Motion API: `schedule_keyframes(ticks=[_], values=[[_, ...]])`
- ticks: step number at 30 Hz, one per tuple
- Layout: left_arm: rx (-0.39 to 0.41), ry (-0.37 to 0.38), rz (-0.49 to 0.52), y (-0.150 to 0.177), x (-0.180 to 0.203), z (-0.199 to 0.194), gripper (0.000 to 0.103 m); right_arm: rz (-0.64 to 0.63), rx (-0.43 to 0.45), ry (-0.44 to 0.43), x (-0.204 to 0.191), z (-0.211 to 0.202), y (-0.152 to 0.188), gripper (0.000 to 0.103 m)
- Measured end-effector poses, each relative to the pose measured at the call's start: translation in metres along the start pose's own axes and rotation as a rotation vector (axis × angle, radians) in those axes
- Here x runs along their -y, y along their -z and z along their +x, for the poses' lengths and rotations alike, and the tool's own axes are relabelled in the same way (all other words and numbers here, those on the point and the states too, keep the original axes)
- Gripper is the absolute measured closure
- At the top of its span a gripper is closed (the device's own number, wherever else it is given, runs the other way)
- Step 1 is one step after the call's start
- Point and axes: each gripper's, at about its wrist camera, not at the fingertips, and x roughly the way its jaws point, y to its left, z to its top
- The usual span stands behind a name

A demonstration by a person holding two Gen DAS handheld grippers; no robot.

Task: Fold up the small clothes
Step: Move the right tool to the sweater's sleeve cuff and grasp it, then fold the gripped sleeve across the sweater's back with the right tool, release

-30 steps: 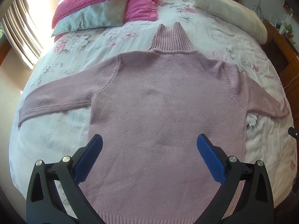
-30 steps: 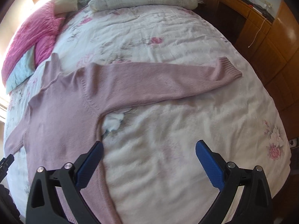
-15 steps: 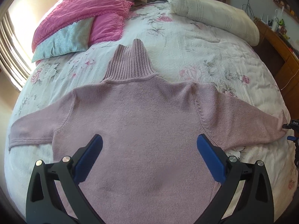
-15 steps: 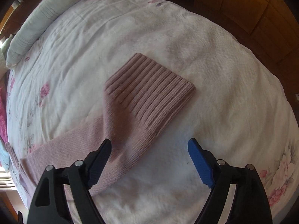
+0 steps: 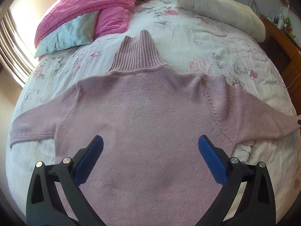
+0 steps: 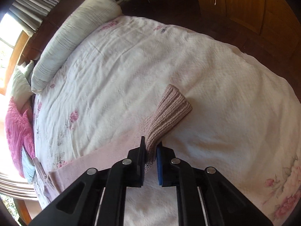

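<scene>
Pictured: mauve turtleneck sweater (image 5: 150, 124) spread flat on a floral-quilted bed (image 5: 207, 43), ribbed collar (image 5: 137, 54) toward the headboard, both sleeves stretched out toward the bed's side edges. Left gripper (image 5: 150, 156) hovering above the sweater's lower body, blue-padded fingers (image 5: 90, 158) spread wide, holding nothing. Right gripper (image 6: 150, 150) pinched tight on the ribbed cuff (image 6: 169, 113) of the sweater's right sleeve near the bed's right edge, cuff end fanning out beyond the fingertips and raised off the quilt. Pink pillows (image 5: 90, 5) and a pale blue cushion (image 5: 69, 33) at the head-left corner; long white bolster (image 5: 222, 11) along the head-right edge.
</scene>
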Motion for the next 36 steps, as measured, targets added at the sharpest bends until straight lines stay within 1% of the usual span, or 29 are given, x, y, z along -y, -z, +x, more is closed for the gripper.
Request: schedule_keyframes(ticks=[2, 3, 4, 6, 8, 9, 10, 12, 14, 17, 21, 23, 25, 27, 31, 32, 33, 34, 35, 36], values=[[-0.018, -0.003, -0.004, 0.002, -0.005, 0.005, 0.003, -0.057, -0.066, 0.121, 0.003, 0.019, 0.01, 0.093], [-0.032, -0.003, -0.01, 0.003, -0.007, 0.008, 0.003, -0.065, -0.09, 0.154, 0.004, 0.029, 0.013, 0.093], [-0.042, 0.0, -0.017, 0.004, -0.011, 0.01, 0.003, -0.056, -0.088, 0.161, 0.004, 0.033, 0.015, 0.093], [-0.048, 0.004, -0.032, 0.005, -0.022, 0.01, 0.003, -0.064, -0.04, 0.181, -0.007, 0.025, 0.017, 0.093], [-0.038, -0.002, -0.039, 0.006, -0.035, 0.007, 0.003, -0.147, 0.035, 0.191, -0.039, 0.007, 0.02, 0.093], [-0.033, -0.008, -0.044, 0.006, -0.043, 0.006, 0.003, -0.204, 0.072, 0.181, -0.061, -0.003, 0.024, 0.093], [-0.029, -0.014, -0.051, 0.006, -0.051, 0.005, 0.003, -0.253, 0.095, 0.149, -0.084, -0.011, 0.03, 0.093], [-0.024, -0.027, -0.072, 0.005, -0.069, 0.004, 0.003, -0.351, 0.117, 0.061, -0.133, -0.027, 0.047, 0.093], [-0.019, -0.037, -0.093, 0.005, -0.086, 0.003, 0.003, -0.472, 0.129, -0.001, -0.188, -0.037, 0.074, 0.093], [-0.023, -0.037, -0.132, 0.007, -0.11, 0.002, 0.003, -0.616, 0.097, -0.1, -0.263, -0.036, 0.122, 0.093], [-0.022, -0.044, -0.158, 0.012, -0.138, -0.002, 0.003, -0.727, 0.028, -0.193, -0.343, -0.014, 0.186, 0.093], [-0.02, -0.045, -0.173, 0.015, -0.152, -0.004, 0.003, -0.759, -0.008, -0.223, -0.374, -0.003, 0.218, 0.093], [-0.017, -0.047, -0.186, 0.019, -0.164, -0.006, 0.003, -0.802, -0.023, -0.222, -0.4, 0.008, 0.247, 0.093], [-0.017, -0.053, -0.195, 0.021, -0.174, -0.007, 0.003, -0.837, -0.047, -0.208, -0.418, 0.024, 0.271, 0.093], [-0.023, -0.052, -0.211, 0.025, -0.186, -0.006, 0.003, -0.863, -0.126, -0.17, -0.424, 0.058, 0.302, 0.092], [-0.025, -0.05, -0.212, 0.026, -0.186, -0.005, 0.003, -0.864, -0.152, -0.165, -0.423, 0.067, 0.305, 0.087], [-0.026, -0.047, -0.211, 0.026, -0.185, -0.005, 0.003, -0.863, -0.183, -0.166, -0.422, 0.073, 0.309, 0.08], [-0.028, -0.043, -0.21, 0.026, -0.183, -0.004, 0.003, -0.862, -0.214, -0.171, -0.42, 0.079, 0.314, 0.076], [-0.03, -0.033, -0.208, 0.026, -0.18, -0.003, 0.003, -0.86, -0.238, -0.175, -0.416, 0.081, 0.318, 0.069], [-0.034, -0.021, -0.205, 0.025, -0.176, -0.001, 0.003, -0.864, -0.255, -0.185, -0.411, 0.079, 0.322, 0.066]])
